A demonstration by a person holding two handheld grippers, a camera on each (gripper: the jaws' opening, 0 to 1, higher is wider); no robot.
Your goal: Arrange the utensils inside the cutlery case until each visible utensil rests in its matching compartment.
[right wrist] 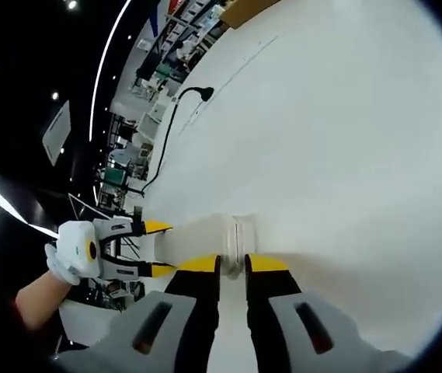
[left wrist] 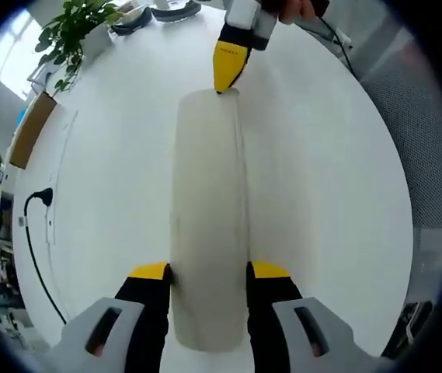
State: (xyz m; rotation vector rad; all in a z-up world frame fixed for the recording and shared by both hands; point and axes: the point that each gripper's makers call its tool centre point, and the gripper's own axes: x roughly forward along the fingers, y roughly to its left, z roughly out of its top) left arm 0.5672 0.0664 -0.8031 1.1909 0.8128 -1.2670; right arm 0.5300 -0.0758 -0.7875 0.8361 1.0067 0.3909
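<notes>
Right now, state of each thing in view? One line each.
Cutlery case: closed, lying on the white table, held at both ends.
Left tongs: shut on the case's near end.
Right tongs: shut on the case's end rim.
Black cable: loose on the table, plug end free.
Potted plant: upright.

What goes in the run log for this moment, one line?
left tongs: shut on cutlery case | right tongs: shut on far end of case | case: closed, held over white table | utensils: hidden
</notes>
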